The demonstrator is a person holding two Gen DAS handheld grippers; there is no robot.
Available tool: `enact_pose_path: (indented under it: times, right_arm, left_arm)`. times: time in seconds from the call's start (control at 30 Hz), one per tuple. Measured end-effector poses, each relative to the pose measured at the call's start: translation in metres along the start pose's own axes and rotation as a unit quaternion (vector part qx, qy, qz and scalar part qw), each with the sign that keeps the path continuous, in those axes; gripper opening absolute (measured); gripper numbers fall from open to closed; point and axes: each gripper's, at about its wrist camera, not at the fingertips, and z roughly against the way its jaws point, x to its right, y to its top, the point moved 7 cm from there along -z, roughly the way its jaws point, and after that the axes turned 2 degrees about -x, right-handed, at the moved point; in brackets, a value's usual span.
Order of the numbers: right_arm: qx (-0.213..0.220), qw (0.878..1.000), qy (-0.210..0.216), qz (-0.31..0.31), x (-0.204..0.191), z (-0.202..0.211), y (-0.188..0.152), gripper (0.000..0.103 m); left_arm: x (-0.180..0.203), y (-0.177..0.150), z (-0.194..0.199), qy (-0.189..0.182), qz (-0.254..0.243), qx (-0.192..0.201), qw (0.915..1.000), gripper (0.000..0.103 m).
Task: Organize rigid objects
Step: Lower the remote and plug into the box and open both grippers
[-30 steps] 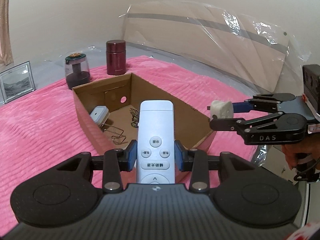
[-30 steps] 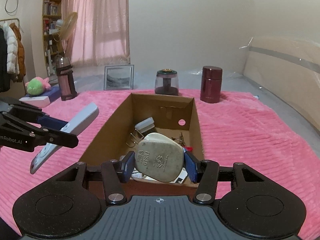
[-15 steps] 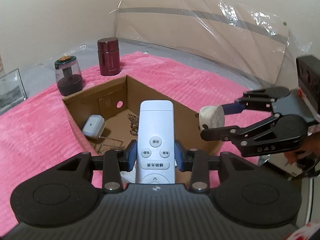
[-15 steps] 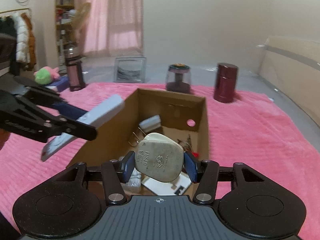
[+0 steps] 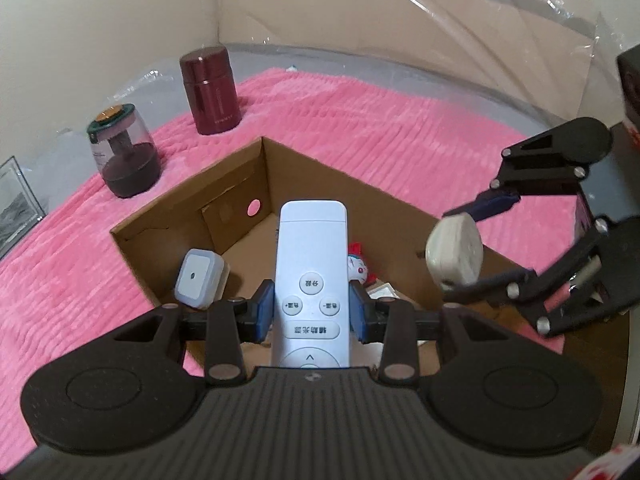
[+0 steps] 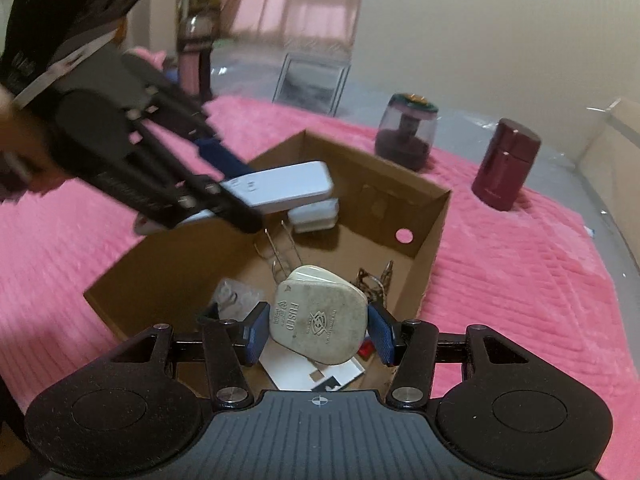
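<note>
Left gripper [image 5: 311,312] is clamped on the white remote [image 5: 311,276]; right gripper [image 6: 318,334] is clamped on the beige plug [image 6: 320,320]; the cardboard box [image 6: 434,216] fills mid-frame behind both

Both wrist views angle down, close above cardboard box [image 5: 192,216] [image 6: 430,216]; each catches other tool.
</note>
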Motion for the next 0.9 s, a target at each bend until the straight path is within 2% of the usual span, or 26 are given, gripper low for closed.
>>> enact_pose_path:
  times: [0.17, 0.4, 0.9]
  right_arm:
    - [-0.033, 0.999, 0.010, 0.029, -0.002, -0.022, -0.006, 0.049]
    - [-0.065, 0.996, 0.025, 0.057, -0.001, -0.045, -0.012, 0.049]
    - [-0.128, 0.987, 0.036, 0.093, -0.001, -0.086, -0.019, 0.049]
  left_arm:
    - [-0.003, 0.007, -0.032, -0.011, 0.009, -0.029, 0.9995, 0.033]
    - [-0.007, -0.003, -0.068, 0.007, -0.014, -0.079, 0.9968, 0.033]
    - [-0.011, -0.021, -0.094, 0.017, -0.050, -0.130, 0.9901, 0.033]
